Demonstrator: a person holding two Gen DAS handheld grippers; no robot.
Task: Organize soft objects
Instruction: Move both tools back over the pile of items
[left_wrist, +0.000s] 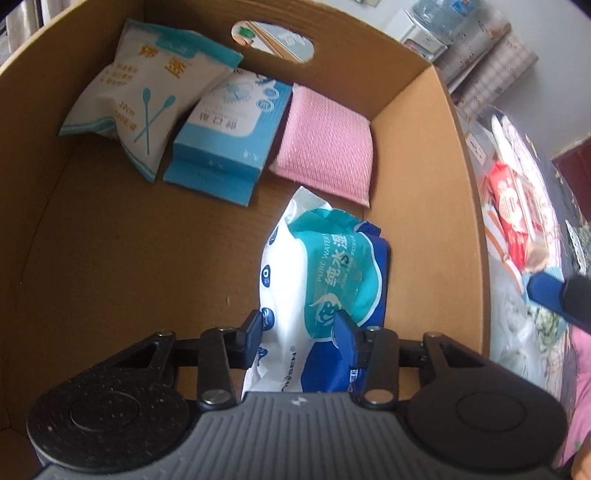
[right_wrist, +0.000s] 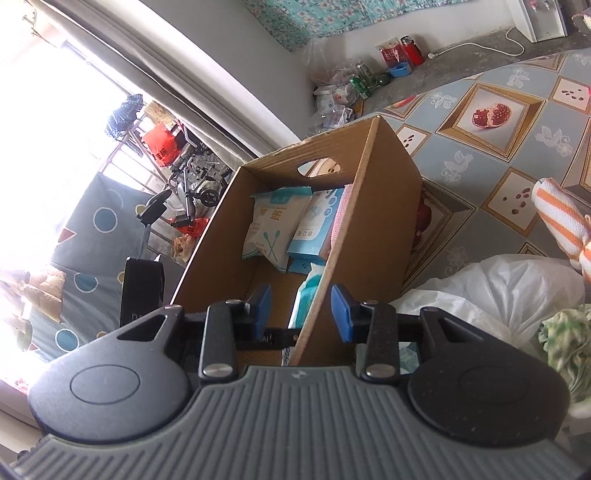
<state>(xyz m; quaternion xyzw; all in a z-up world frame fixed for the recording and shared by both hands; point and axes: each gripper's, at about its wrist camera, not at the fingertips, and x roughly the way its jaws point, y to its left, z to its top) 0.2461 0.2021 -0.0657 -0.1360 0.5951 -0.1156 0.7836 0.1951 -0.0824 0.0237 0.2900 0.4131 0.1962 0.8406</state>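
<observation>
An open cardboard box (left_wrist: 417, 155) holds a cotton swab pack (left_wrist: 136, 99), a blue mask pack (left_wrist: 229, 136) and a pink sponge cloth (left_wrist: 328, 147) along its far wall. A blue and white wet wipes pack (left_wrist: 325, 266) lies on the box floor by the right wall. My left gripper (left_wrist: 298, 328) points down into the box, its jaws apart on either side of the wipes pack's near end, not squeezing it. My right gripper (right_wrist: 301, 306) is open and straddles the rim of the box's (right_wrist: 391, 206) right wall without touching it. The wipes pack (right_wrist: 306, 295) shows just inside.
Right of the box, on a patterned tablecloth (right_wrist: 491, 155), lie a white plastic bag (right_wrist: 498, 291), an orange striped towel (right_wrist: 561, 221), a green patterned cloth (right_wrist: 565, 339) and red packs (left_wrist: 511, 214). A black stand (right_wrist: 142, 291) is at the box's left side.
</observation>
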